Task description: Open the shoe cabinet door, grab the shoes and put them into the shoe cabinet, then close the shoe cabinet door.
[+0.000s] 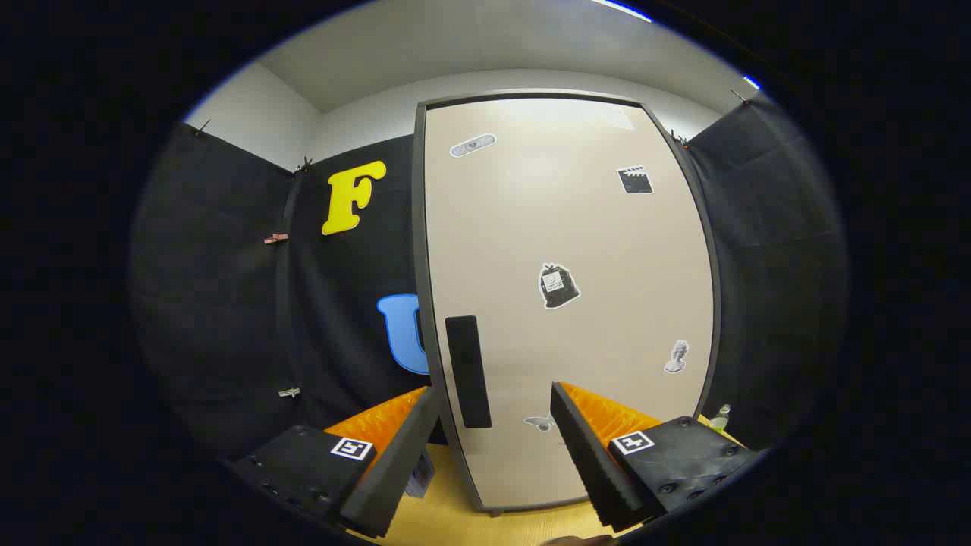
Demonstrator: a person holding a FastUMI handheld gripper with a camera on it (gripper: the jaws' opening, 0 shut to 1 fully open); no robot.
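Gripper [497, 455]: fingers spread apart, holding nothing.
Shoe cabinet door [565, 303]: closed, just ahead (stickers on it).
Handle [468, 371]: dark, upright, between the fingers.

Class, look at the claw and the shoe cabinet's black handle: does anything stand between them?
Nothing visible does. The claw is open, its fingers apart, and the black handle on the closed cabinet door lies just ahead between them.

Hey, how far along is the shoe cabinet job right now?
Nothing looks done yet: the cabinet door is shut flush in its frame. In hand: the gripper is open, its fingers spread ahead of the door, with the dark handle between them but not touched. Left: pull the door open, fetch the shoes, put them inside, and shut the door.
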